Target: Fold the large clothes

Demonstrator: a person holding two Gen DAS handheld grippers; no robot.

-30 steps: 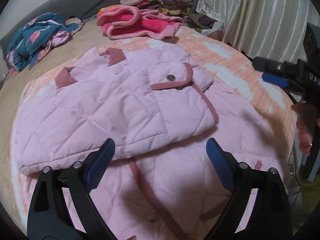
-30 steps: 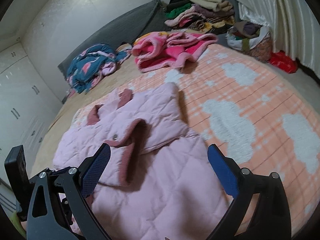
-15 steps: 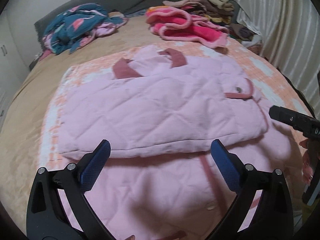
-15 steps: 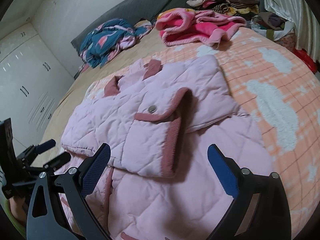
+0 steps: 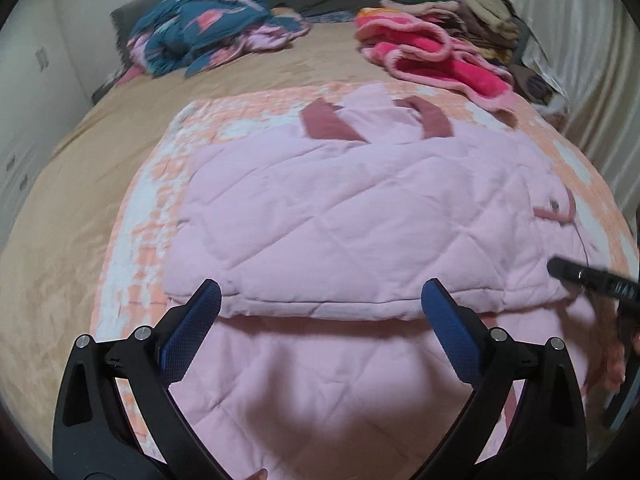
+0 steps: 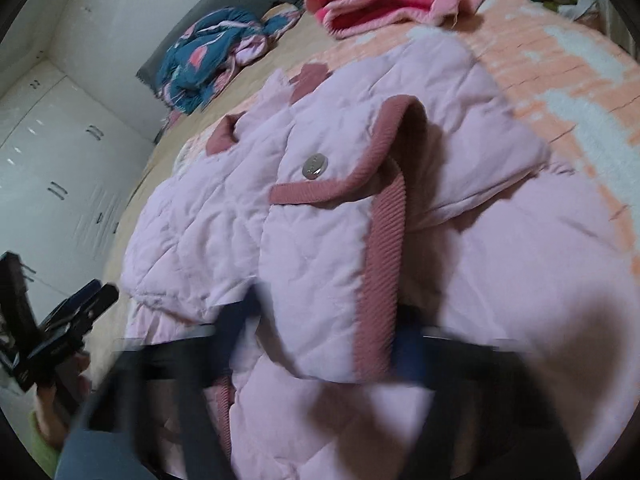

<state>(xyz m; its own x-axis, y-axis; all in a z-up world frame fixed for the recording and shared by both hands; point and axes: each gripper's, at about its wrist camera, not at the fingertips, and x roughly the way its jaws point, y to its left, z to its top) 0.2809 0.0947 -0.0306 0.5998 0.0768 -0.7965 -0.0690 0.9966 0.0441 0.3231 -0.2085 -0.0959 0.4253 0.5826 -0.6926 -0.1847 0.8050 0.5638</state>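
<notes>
Two grippers work over a pink quilted jacket [image 5: 360, 232] spread on the near half of the bed [image 5: 60, 240], on an orange-and-white blanket [image 5: 132, 240]. The left gripper [image 5: 320, 312] hangs wide open just above the jacket's folded edge, one blue pad at each side and neither touching cloth. The right gripper [image 6: 324, 332] is badly blurred; its fingers sit on either side of the rose-trimmed front flap [image 6: 320, 264], but whether they pinch it I cannot tell. Toward the far edge lie a hot-pink fleece [image 5: 436, 64] and a blue patterned garment [image 5: 200, 28].
</notes>
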